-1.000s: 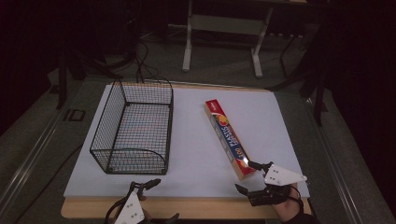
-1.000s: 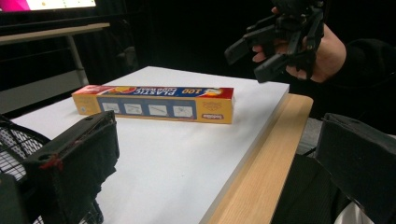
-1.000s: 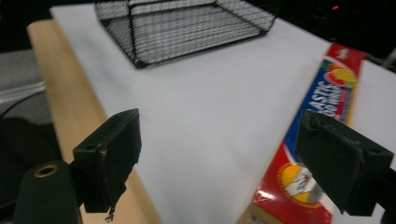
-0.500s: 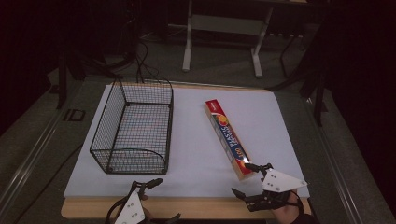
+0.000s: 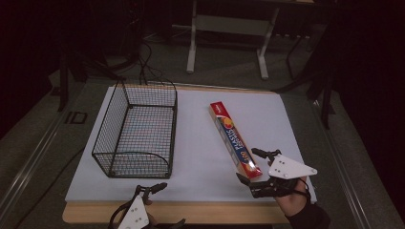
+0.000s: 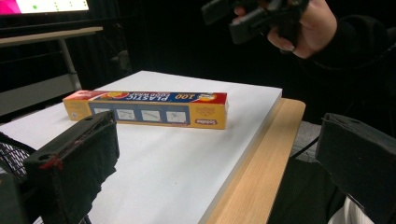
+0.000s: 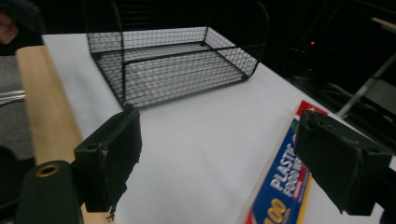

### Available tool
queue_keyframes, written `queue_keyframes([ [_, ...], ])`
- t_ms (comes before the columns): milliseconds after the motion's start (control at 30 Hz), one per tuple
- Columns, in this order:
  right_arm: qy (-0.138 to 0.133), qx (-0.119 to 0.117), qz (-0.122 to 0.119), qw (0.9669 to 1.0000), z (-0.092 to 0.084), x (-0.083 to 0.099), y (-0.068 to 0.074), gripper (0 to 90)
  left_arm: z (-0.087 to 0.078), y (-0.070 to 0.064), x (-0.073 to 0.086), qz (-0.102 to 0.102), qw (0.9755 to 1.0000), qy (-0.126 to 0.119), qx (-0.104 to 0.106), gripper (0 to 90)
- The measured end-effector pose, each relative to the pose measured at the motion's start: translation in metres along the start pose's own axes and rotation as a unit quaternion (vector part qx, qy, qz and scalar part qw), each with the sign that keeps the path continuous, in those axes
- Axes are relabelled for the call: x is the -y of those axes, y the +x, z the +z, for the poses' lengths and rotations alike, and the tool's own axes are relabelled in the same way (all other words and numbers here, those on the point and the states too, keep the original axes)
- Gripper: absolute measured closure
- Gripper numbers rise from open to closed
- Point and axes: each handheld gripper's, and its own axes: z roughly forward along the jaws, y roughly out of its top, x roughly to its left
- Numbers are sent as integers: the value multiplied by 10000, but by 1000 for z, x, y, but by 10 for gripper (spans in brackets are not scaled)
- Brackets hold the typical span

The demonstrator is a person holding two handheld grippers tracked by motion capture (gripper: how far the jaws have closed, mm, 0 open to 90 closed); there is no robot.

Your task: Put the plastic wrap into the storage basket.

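Now my right gripper has lifted at the near end of the long orange-and-blue plastic-wrap box, jaws spread, pinching nothing. The box lies flat on the white table top, beside the black wire basket, so the grab is yet to come. My left gripper waits spread and empty at the near edge.

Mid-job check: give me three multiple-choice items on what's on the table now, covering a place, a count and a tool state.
1. Where does the plastic wrap box lie?
A. in the basket
B. on the white board, right of the wire basket
C. on the floor

2. How many wire baskets are on the table?
A. one
B. two
C. three

3. How does the right tool stand?
A. shut on the box
B. open, near the box's near end
C. shut on the basket

Key: 1 B, the box lies flat beside the basket; 2 A, a single basket; 3 B, jaws apart, gripping nothing.
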Motion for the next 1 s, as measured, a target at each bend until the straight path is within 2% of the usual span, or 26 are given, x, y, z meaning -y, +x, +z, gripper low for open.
queue_keyframes([
  [200,-36,59,70,10000,7,-8,-8,150,-1,0,0,4,10000,-10,-10,0],
  [333,6,225,61,9997,12,-15,-13,136,0,0,-1,26,10000,-6,1,0],
  [467,82,224,165,9996,17,-22,-21,130,0,0,-1,41,10000,-5,6,0],
  [500,66,324,260,9991,19,-25,-26,131,0,-1,-1,47,10000,-8,10,0],
  [533,66,324,260,9991,19,-25,-26,131,0,-1,-1,47,10000,-8,10,0],
  [700,172,601,444,9971,31,-34,-44,116,1,0,-1,49,10000,6,26,0],
  [800,260,683,510,9960,36,-36,-50,116,1,0,-1,46,10000,5,29,0],
  [833,382,743,541,9950,42,-38,-55,113,1,0,-1,44,10000,4,31,0],
  [933,488,803,609,9937,47,-39,-60,112,1,0,0,49,10000,15,38,0],
  [1000,628,871,711,9917,56,-40,-66,103,1,0,0,47,10000,11,46,0],
])
